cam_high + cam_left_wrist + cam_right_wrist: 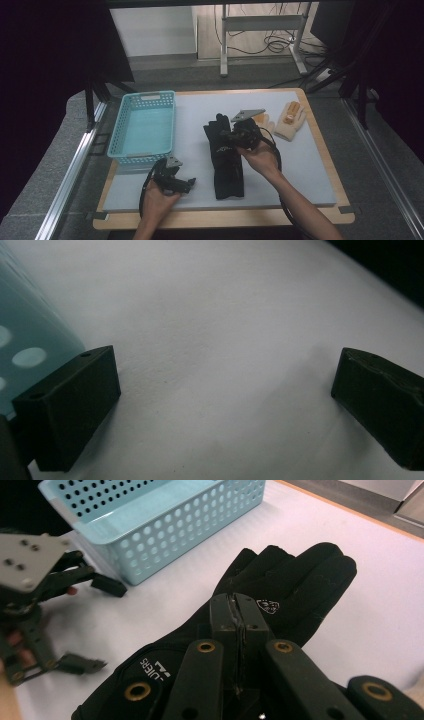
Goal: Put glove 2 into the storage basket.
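The right claw (235, 625) had its two black jaws pressed together, and they lay on the back of the long black fabric glove (295, 587). Whether any cloth was pinched between them could not be told; no fold showed at the tips. The glove lay flat on the pale grey surface (300, 165), fingers pointing away from the person, roughly in the middle of the mat and just right of the light-blue perforated plastic basket (145, 125). The left claw (187, 184) waited near the front edge below the basket, its jaws spread wide with nothing between them, hovering over bare mat close to the basket's wall (20, 340). Farther off to the right, a cream knitted glove with orange patches (291, 120) rested near the back corner.

The step in hand looked like the grasp of the black glove, probably for a move into the basket. The next move would likely call for a sure pinch on the cloth, then a lift high enough to carry the limp cuff over the basket's rim.
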Motion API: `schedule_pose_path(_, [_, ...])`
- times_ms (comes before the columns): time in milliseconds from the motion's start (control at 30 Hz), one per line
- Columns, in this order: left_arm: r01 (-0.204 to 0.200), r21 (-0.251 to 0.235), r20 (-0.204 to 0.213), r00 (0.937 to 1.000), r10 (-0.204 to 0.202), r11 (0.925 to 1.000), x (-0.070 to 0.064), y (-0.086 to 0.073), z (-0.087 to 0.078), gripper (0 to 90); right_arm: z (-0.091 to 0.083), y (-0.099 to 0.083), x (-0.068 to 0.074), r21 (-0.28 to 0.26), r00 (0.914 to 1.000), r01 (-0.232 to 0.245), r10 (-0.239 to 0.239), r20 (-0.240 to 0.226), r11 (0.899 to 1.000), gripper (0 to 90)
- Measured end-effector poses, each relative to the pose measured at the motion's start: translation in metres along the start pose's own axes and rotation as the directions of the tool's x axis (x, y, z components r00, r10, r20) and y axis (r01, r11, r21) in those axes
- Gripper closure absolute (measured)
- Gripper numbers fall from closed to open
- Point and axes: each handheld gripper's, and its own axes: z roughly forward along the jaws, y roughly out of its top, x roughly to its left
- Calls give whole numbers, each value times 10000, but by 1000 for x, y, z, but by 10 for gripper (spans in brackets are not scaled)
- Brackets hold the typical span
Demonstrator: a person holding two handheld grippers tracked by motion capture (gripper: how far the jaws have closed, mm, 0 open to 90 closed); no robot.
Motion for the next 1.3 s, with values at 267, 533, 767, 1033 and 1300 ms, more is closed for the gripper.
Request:
schedule_pose_path(267, [4,11,-1,10000,-4,10000,0,0,0,0,-15,-17,11,-24,10000,-1,1,-27,10000,875])
schedule_pose_path(533, [14,20,4,10000,-14,10000,0,0,0,0,-23,-36,24,51,9996,-259,258,138,9997,874])
schedule_pose_path(767, [17,22,-1,10000,-17,10000,0,0,0,0,-27,-47,36,-268,9975,-698,702,126,9972,874])
schedule_pose_path(1033, [13,9,-11,10000,-13,10000,0,0,0,0,-7,-84,39,524,9924,-1230,1226,110,9910,847])
schedule_pose_path(1300, [-10,9,-18,10000,10,10000,0,0,0,0,-5,-68,15,167,9911,-817,794,1069,9965,690])
